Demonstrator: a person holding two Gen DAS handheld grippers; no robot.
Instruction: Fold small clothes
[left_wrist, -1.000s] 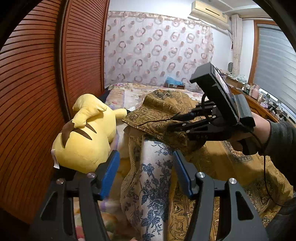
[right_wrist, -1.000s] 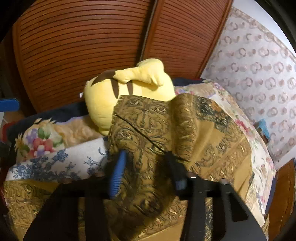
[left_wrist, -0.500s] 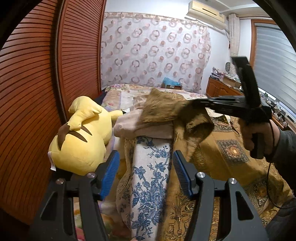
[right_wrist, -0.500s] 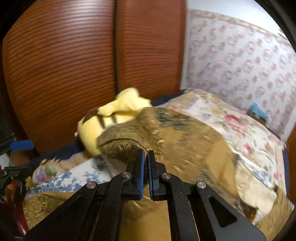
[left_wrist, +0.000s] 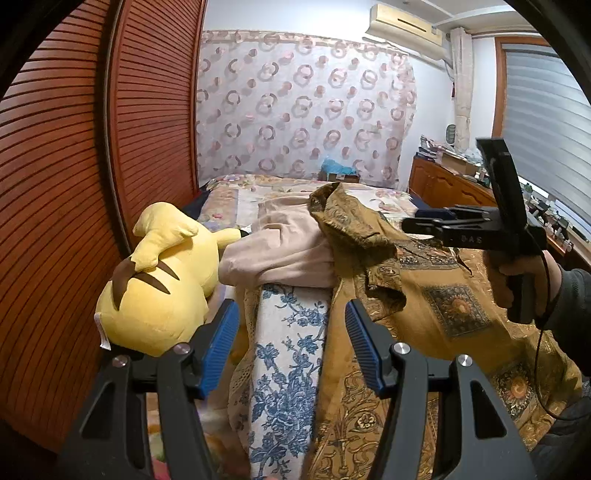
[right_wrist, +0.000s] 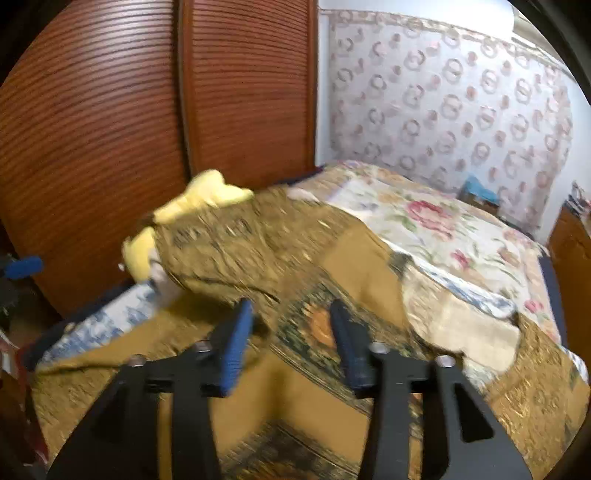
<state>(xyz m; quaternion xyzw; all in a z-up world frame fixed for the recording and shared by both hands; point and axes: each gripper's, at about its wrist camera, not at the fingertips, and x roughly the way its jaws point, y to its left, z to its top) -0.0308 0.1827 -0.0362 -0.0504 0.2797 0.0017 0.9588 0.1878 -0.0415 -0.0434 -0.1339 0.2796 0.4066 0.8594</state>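
Observation:
A gold patterned garment (left_wrist: 354, 229) lies crumpled across the bed, one flap resting on a beige cloth (left_wrist: 280, 251). In front of it a white cloth with blue flowers (left_wrist: 291, 406) runs under my left gripper (left_wrist: 291, 347), which hovers open, its pads clear of the fabric. My right gripper (left_wrist: 410, 223), held in a hand (left_wrist: 517, 273), sits to the right of the flap. In the blurred right wrist view that gripper (right_wrist: 293, 343) has its jaws opening over the gold garment (right_wrist: 258, 243), with nothing between them.
A yellow plush toy (left_wrist: 159, 295) lies left of the clothes against slatted wooden wardrobe doors (left_wrist: 55, 184). A flowered bedspread (right_wrist: 443, 229) covers the far part of the bed. A wooden dresser (left_wrist: 443, 184) with clutter stands at the right under a window blind.
The right gripper shut on the gold garment's edge, pulled it rightward off the beige cloth, then let go and drew back. The flap dropped. The left gripper stayed put.

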